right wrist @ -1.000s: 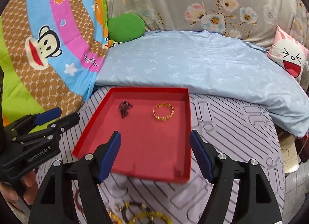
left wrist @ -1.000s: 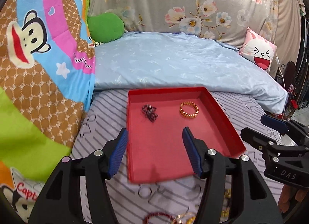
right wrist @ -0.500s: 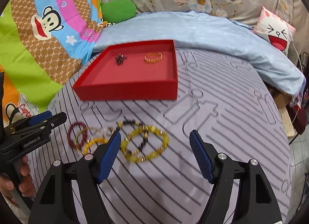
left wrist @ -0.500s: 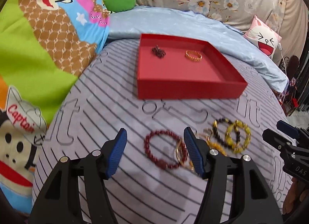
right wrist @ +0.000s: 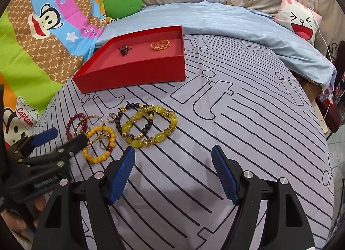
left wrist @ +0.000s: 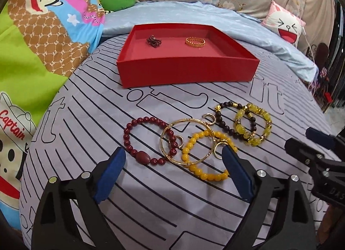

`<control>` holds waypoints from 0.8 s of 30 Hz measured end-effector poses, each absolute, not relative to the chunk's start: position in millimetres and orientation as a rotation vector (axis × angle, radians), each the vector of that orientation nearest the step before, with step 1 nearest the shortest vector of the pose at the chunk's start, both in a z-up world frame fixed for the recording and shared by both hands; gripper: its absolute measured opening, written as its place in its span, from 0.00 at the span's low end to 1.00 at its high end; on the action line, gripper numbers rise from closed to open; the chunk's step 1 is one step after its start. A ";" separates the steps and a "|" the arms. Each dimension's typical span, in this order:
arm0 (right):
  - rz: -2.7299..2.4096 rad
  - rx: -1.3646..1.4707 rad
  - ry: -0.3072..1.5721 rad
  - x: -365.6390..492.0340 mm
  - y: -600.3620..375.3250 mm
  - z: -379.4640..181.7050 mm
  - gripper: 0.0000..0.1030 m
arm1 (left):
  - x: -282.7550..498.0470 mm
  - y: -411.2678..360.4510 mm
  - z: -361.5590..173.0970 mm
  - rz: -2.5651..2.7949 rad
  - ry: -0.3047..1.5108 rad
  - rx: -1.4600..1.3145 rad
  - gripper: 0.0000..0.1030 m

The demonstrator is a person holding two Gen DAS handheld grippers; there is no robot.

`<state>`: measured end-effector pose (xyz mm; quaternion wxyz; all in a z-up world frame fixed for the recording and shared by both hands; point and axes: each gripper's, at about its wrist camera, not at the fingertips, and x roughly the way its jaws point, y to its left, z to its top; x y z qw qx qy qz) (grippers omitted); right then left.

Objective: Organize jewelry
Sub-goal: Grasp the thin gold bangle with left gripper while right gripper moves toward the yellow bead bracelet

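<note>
The left gripper (left wrist: 172,159) is held low over the grey striped bedsheet (left wrist: 151,202), its blue-padded jaws spread wide after having just been opening, and nothing is pinched between them. Just ahead of the gap lies a cluster of loose jewelry: a dark red beaded bracelet with one large oval bead (left wrist: 146,140), a thin gold wire bangle (left wrist: 187,142) laid over it, and an opaque yellow beaded bracelet (left wrist: 204,155) whose near edge is partly hidden behind the right-hand jaw. The right gripper (right wrist: 173,161) is likewise spread and empty, poised just short of a translucent yellow stone bracelet (right wrist: 151,127) that is interlinked with a black beaded bracelet (right wrist: 129,118).

Farther back on the sheet, a shallow red cardboard tray (left wrist: 185,70) is seen, already holding a small dark tangled chain (left wrist: 153,41) and a gold patterned bangle (left wrist: 195,41); the five pieces on the sheet remain unsorted.

The step in hand is judged to be the approach for the next pick, with the task less than half done. Since the pieces overlap and touch, one bracelet must be singled out and the jaws closed on its rim alone, so that neighbouring pieces are not dragged along. A lift clear of the sheet and a carry over the tray's near wall would then be required.
</note>
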<state>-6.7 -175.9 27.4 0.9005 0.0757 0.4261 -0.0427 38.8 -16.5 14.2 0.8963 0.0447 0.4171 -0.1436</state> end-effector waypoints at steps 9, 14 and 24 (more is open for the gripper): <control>-0.084 0.158 0.879 3.7 -171.9 23.6 0.68 | 52.6 -27.2 0.9 -0.270 0.903 0.102 0.84; -0.080 0.171 0.881 8.8 -173.4 22.6 0.68 | 60.5 -28.0 -1.3 -0.268 0.915 0.098 0.82; -0.076 0.176 0.885 13.1 -173.6 21.2 0.69 | 59.4 -20.7 2.8 -0.301 0.897 0.050 0.55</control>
